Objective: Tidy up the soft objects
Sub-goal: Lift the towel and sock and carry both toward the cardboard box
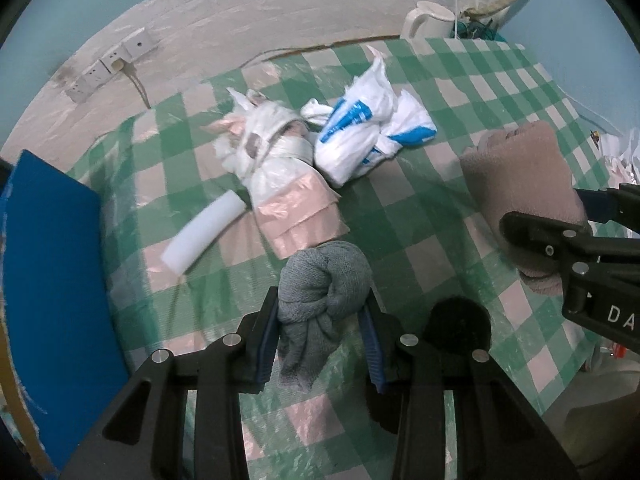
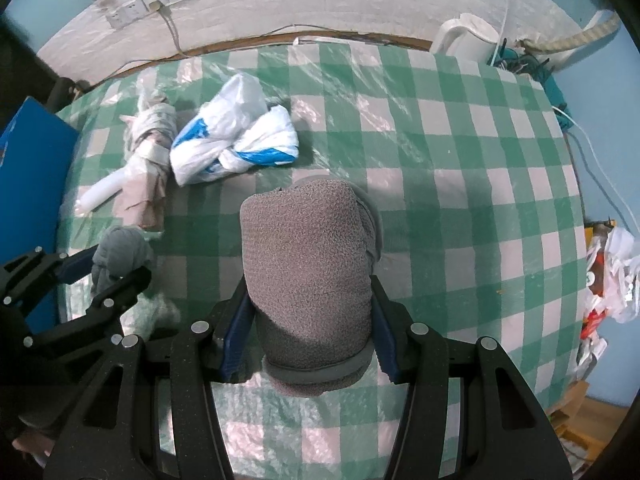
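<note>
My left gripper (image 1: 322, 340) is shut on a knotted grey cloth (image 1: 320, 280), which hangs between its blue pads above the checked tablecloth (image 1: 420, 208). That cloth (image 2: 120, 256) and the left gripper (image 2: 106, 272) also show at the left of the right wrist view. My right gripper (image 2: 310, 332) is shut on a folded brown-grey fleece towel (image 2: 308, 260), lifted off the table; the towel (image 1: 520, 184) appears at the right of the left wrist view. A knotted white-and-blue plastic bag (image 1: 360, 136) and a pink-white bag bundle (image 1: 276, 176) lie further back.
A white foam tube (image 1: 204, 232) lies left of the bundles. A blue board (image 1: 52, 280) stands along the table's left edge. A white kettle (image 2: 468, 40) and tangled cords sit at the back right corner. Bags and clutter (image 2: 608, 280) lie off the right edge.
</note>
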